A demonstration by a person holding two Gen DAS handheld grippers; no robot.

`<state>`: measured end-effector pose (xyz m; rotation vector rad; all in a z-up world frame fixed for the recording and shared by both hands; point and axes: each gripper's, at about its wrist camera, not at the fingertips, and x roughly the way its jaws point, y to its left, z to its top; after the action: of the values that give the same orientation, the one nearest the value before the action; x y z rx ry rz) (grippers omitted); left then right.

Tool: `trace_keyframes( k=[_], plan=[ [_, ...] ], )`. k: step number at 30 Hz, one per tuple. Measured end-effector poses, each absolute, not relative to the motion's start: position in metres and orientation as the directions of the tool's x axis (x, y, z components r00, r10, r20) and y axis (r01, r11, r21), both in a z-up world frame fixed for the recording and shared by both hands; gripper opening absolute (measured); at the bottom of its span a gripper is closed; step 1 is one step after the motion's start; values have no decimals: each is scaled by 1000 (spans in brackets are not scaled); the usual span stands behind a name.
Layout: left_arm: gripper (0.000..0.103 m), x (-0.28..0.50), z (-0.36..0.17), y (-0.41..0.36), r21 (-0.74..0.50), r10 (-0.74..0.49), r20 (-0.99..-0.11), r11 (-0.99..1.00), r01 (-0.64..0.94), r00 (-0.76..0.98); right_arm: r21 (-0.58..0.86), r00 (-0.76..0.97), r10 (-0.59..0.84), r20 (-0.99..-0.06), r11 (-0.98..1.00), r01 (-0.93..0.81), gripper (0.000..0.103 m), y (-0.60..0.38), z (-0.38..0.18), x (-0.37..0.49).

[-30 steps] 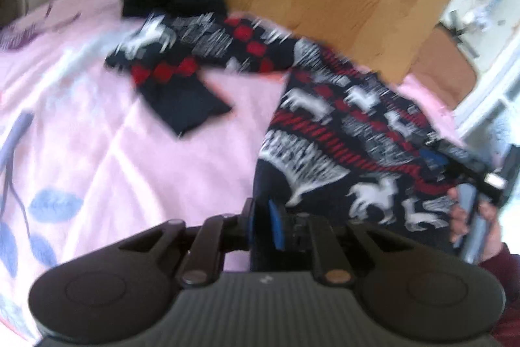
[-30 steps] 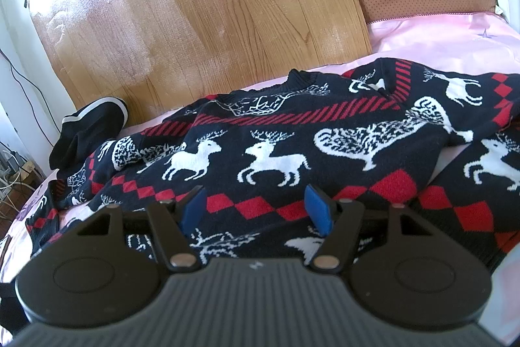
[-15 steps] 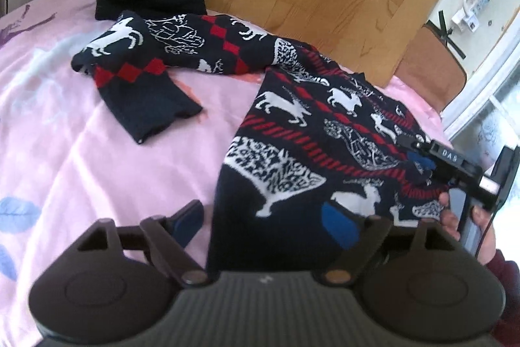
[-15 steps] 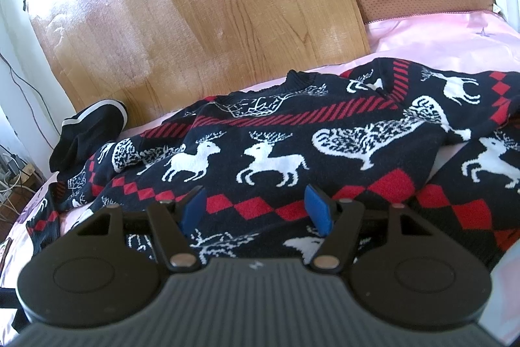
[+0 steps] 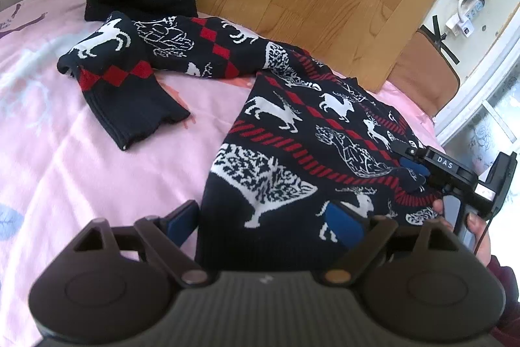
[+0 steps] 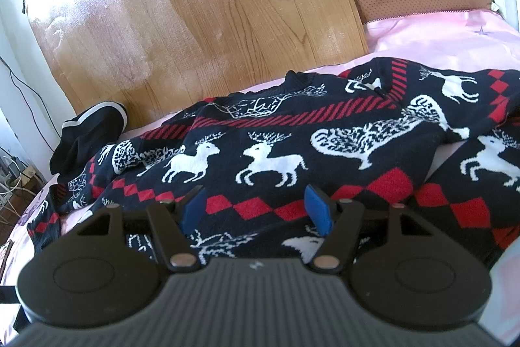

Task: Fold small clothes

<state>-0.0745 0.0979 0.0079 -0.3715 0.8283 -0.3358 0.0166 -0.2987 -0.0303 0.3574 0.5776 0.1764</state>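
So far, no fold done. Reindeer sweater (image 5: 292, 132) lies spread on pink bedsheet (image 5: 81, 158), left sleeve (image 5: 136, 67) flung outward. My left gripper (image 5: 263, 217) gapes over hem corner; right gripper (image 6: 256, 207) gapes over body, grasping nothing. Sleeves, body folds remain.

Chunky knitted wool on the reindeer sweater (image 6: 269, 152), matt and ribbed at the hem. Pink bedsheet (image 5: 81, 158) looks smooth, faintly satiny. Headboard (image 6: 182, 21) shows glossy wood-grain laminate.
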Motion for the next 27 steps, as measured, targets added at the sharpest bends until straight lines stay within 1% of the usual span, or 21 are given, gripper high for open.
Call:
trace_keyframes(
  k=[27],
  plan=[
    [87,-72,9,94,-428,-420,-648,891,152,636,378,825,260,-502,924,-61,70,-298,-30,16]
  ],
)
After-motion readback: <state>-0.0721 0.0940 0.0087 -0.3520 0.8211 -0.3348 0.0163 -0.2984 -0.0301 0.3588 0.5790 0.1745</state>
